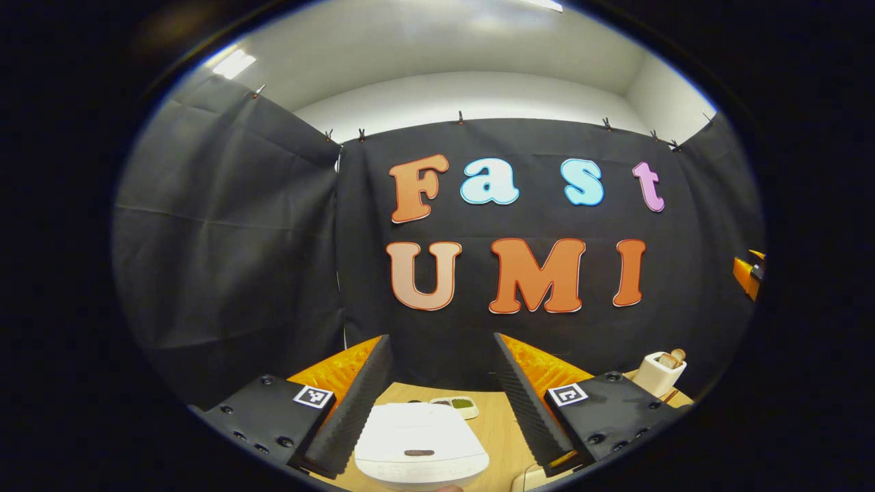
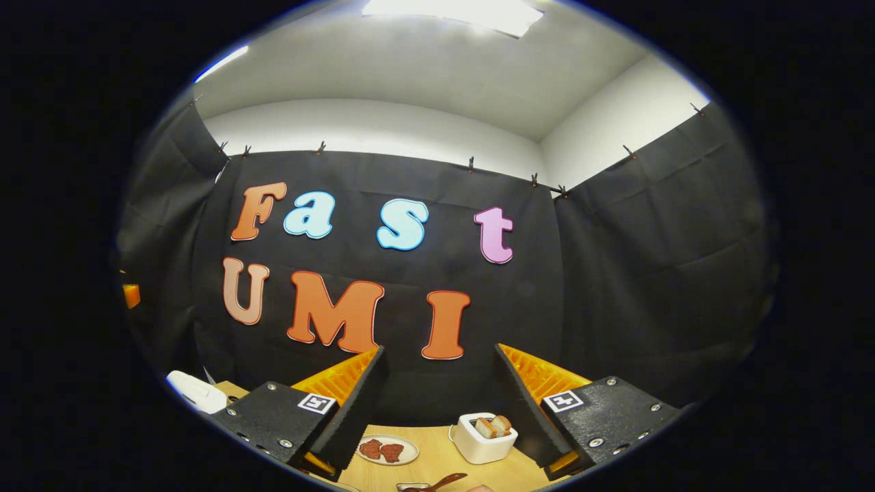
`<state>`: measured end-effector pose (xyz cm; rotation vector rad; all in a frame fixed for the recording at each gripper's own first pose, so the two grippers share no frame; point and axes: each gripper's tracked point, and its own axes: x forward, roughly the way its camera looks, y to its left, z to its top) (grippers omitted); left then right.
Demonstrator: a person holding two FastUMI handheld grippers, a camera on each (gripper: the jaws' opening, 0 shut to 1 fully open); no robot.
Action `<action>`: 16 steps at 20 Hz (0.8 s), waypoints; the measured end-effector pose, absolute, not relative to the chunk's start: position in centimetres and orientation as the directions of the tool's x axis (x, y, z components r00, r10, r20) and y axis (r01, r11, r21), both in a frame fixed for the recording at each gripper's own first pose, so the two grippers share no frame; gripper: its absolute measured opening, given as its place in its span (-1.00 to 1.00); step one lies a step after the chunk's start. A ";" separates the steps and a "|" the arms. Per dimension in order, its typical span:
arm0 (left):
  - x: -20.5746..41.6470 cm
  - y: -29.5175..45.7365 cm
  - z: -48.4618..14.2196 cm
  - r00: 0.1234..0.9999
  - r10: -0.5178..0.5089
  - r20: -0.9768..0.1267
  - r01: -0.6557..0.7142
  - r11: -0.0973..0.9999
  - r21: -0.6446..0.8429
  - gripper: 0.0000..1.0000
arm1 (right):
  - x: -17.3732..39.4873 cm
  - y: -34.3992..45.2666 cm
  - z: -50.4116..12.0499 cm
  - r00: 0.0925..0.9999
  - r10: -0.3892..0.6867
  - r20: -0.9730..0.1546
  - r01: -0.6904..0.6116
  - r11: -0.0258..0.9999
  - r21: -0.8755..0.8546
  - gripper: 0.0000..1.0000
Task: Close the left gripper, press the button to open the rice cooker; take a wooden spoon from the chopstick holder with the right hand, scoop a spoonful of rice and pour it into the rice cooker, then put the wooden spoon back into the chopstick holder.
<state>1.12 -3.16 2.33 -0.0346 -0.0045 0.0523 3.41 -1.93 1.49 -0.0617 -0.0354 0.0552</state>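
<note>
With the right gripper (image 2: 437, 410) spread wide and empty, the spoon (image 2: 493, 426) stands in the holder (image 2: 482, 441) just ahead between its fingers, likely light, stiff, best pinched at the protruding wooden end.

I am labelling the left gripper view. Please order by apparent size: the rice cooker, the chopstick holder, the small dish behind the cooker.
1. Rice cooker, clearly largest, though it is also nearest the camera.
2. Chopstick holder.
3. Small dish, partly hidden by the cooker; it looks close to the holder, so this order is unsure.
</note>
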 end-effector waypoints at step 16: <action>1.7 -6.6 0.2 0.999 0.014 -0.050 -0.014 1.000 -0.002 0.62 | 1.9 -3.0 -2.7 0.993 0.101 -0.065 -0.107 0.990 -0.097 0.90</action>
